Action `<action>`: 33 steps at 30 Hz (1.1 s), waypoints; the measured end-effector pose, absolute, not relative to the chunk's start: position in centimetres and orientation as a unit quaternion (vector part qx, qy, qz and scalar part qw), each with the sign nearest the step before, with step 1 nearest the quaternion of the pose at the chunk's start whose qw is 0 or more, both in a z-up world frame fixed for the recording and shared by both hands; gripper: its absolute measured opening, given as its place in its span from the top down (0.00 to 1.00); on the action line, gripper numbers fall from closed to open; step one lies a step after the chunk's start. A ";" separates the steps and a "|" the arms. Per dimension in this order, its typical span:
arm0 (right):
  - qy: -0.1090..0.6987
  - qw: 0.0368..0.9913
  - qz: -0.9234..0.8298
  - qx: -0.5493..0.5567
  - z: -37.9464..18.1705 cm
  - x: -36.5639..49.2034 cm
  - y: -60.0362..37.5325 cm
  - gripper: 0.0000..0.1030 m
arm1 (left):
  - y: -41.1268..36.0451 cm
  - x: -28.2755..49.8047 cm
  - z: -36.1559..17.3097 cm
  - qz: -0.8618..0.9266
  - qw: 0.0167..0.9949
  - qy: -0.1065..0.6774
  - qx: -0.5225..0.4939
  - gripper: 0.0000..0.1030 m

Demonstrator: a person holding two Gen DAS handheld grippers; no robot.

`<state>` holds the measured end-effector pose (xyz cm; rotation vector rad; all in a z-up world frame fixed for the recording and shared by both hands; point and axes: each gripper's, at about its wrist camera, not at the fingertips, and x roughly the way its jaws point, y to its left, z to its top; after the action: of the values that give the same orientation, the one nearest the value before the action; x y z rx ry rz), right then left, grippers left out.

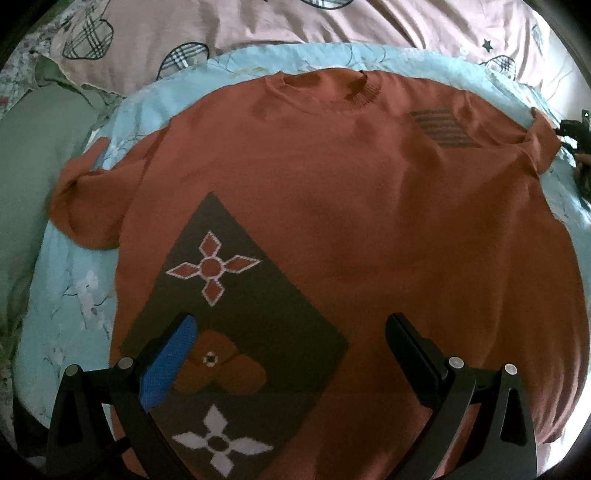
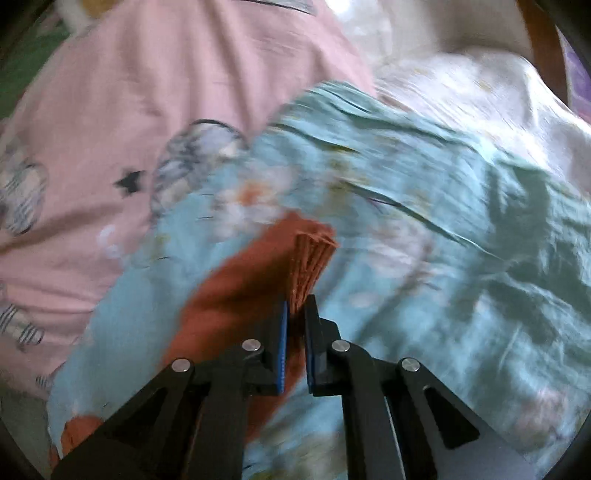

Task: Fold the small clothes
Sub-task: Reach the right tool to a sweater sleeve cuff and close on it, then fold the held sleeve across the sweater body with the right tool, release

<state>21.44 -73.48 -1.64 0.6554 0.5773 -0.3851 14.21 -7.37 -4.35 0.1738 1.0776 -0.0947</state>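
A rust-orange knit sweater [image 1: 332, 206] lies spread flat, neck away from me, on a light blue floral sheet [image 1: 70, 295]. It has a dark diamond patch with flower motifs at the lower left and a striped patch near the right shoulder. My left gripper [image 1: 291, 328] is open and empty above the sweater's hem. My right gripper [image 2: 295, 306] is shut on the sweater's sleeve [image 2: 236, 291], pinching it by the ribbed cuff [image 2: 312, 258] above the sheet. The right wrist view is blurred by motion.
A pink quilt [image 1: 280, 22] with plaid heart prints lies behind the sweater. A green pillow [image 1: 33, 155] sits at the left. In the right wrist view the blue sheet [image 2: 443, 229] spreads rightward, the pink quilt [image 2: 110, 110] lies to the left.
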 end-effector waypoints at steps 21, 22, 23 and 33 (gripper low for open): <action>0.376 0.853 0.251 0.261 -1.1 26.9 -27.7 0.92 | -2.2 11.6 -3.0 -0.049 0.872 0.487 0.011 0.01; 0.387 0.848 0.260 0.254 -1.6 27.3 -25.5 0.92 | -1.6 11.4 -3.0 -0.047 0.873 0.486 0.005 0.01; 0.400 0.840 0.270 0.248 -2.2 27.7 -23.2 0.92 | -1.2 11.3 -3.0 -0.044 0.873 0.485 0.001 0.01; 0.452 0.792 0.321 0.258 -7.0 28.6 -13.0 0.88 | 2.9 11.5 -3.5 -0.024 0.877 0.479 -0.037 0.01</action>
<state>28.62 -12.96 -7.05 0.5544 0.9718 0.6902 11.54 2.92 -3.55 -0.0774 1.0001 -0.0496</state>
